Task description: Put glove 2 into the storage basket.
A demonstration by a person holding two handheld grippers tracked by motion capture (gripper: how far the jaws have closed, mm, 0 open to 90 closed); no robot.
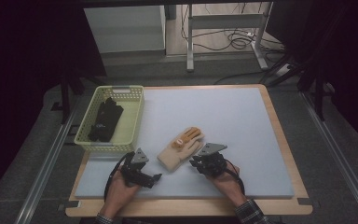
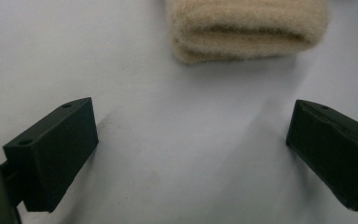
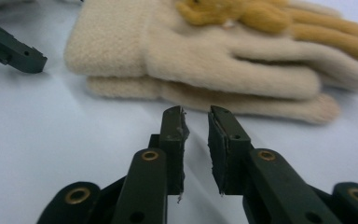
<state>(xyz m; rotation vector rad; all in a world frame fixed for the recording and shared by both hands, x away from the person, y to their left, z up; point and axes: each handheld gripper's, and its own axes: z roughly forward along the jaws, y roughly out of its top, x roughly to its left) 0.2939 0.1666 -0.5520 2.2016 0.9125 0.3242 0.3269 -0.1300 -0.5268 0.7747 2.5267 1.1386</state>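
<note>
- Left gripper (image 1: 153, 178), at 7 o'clock on the grey mat (image 1: 242, 140): jaws spread wide and empty, aimed at the cuff of the cream glove pair (image 2: 247, 30), which lies just ahead with bare mat between.
- Right gripper (image 1: 195, 163), at 5 o'clock: jaws nearly closed, a narrow slit left, holding nothing; the stacked gloves' lower edge lies just beyond the tips.
- Cream glove pair (image 1: 181, 148), centre of the mat, fingers toward 1 o'clock, orange patch uppermost. Judged step: gripping the pair. Advice: widen the right jaws before advancing; let the left jaws straddle both cuff layers, keeping the stack together.
- Green basket (image 1: 123, 125), at 10 o'clock, already holding black gloves (image 1: 105, 120): the probable destination, reached by a lift clear of its rim.
</note>
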